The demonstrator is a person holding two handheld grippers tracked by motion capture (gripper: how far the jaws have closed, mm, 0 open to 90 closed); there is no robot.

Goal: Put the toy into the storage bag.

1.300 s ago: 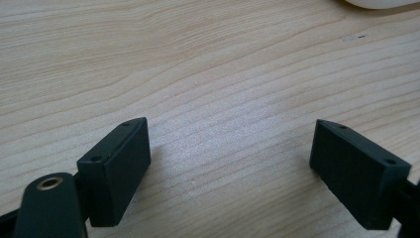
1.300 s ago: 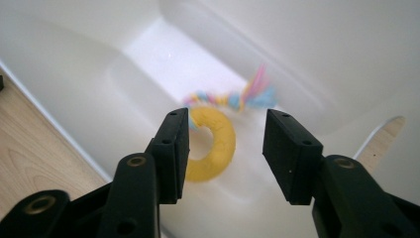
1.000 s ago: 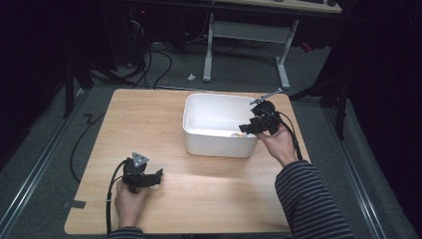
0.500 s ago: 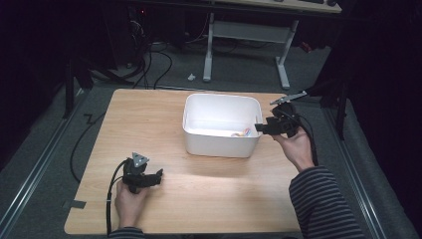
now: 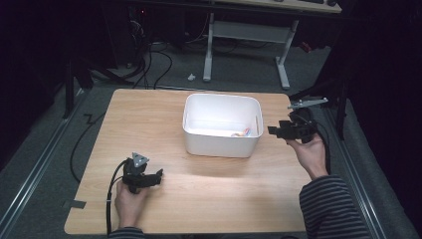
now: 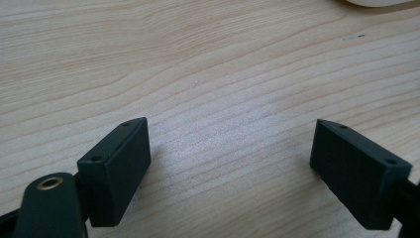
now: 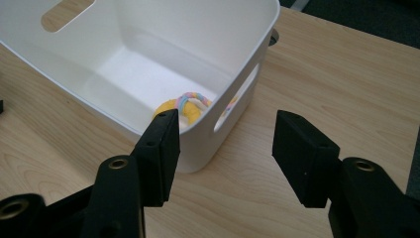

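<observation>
A white plastic bin [image 5: 221, 144] stands at the middle of the wooden table [image 5: 199, 204]. Inside it, at its right end, lies a small yellow toy with a pastel striped loop [image 7: 190, 105], also visible as the toy [image 5: 241, 133] in the high view. My right gripper [image 5: 273, 131] is held just off the bin's right end, above the table, open and empty; in its own view the right gripper [image 7: 225, 146] faces the bin [image 7: 148, 59]. My left gripper [image 5: 158, 175] rests low at the table's front left, open, and in its own view the left gripper [image 6: 230, 166] has bare wood between its jaws.
The table's right edge lies close under my right hand [image 5: 311, 154]. A black cable [image 5: 110, 199] trails from the left gripper off the front edge. Beyond the table stand a white desk frame [image 5: 244, 45] and floor cables [image 5: 149, 64].
My right gripper has drawn back from over the bin's right rim to outside its right end. The toy now lies in the bin. The left gripper has not moved.
</observation>
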